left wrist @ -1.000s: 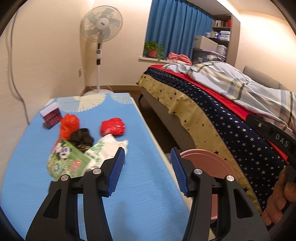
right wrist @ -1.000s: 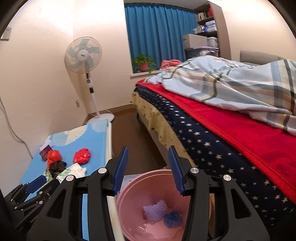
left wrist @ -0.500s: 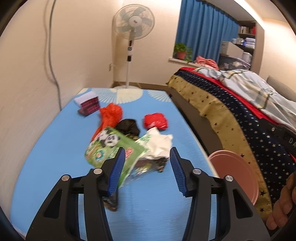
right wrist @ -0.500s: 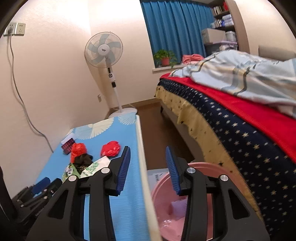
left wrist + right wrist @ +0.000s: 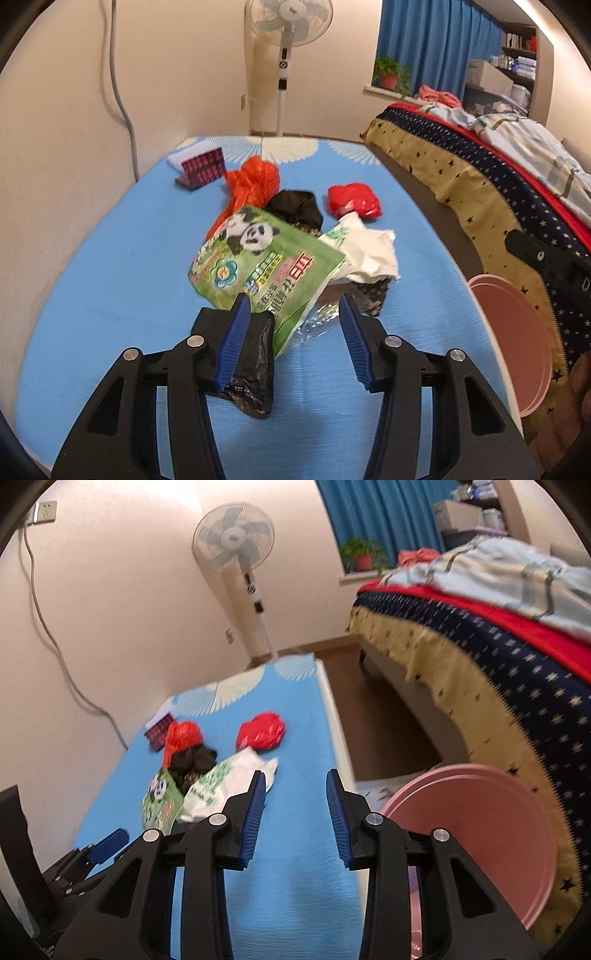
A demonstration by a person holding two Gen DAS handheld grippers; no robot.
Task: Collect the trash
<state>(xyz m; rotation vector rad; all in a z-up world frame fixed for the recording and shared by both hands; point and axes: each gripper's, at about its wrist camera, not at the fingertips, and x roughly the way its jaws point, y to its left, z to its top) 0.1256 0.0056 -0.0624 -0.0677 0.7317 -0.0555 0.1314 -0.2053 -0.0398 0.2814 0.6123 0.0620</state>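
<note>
The left gripper is wide open and holds nothing; its blue pads stand on either side of the near edge of a green wrapper printed with a panda, without touching it as far as the view shows. A crumpled black wrapper lies on the blue mat just inside the left pad. The trash forms a loose pile at the middle of the mat: the green wrapper overlaps a white bag on its right, a black bag sits behind both, an orange-red bag lies behind and to the left, and a red bag lies apart to the right. A small patterned box stands near the far left corner of the mat. The right gripper is also wide open and empty, positioned over the right edge of the mat, with the white bag just beyond its left pad. A pink bin stands on the floor between the mat and the bed, just right of the right gripper. A standing fan is positioned against the far wall.
</note>
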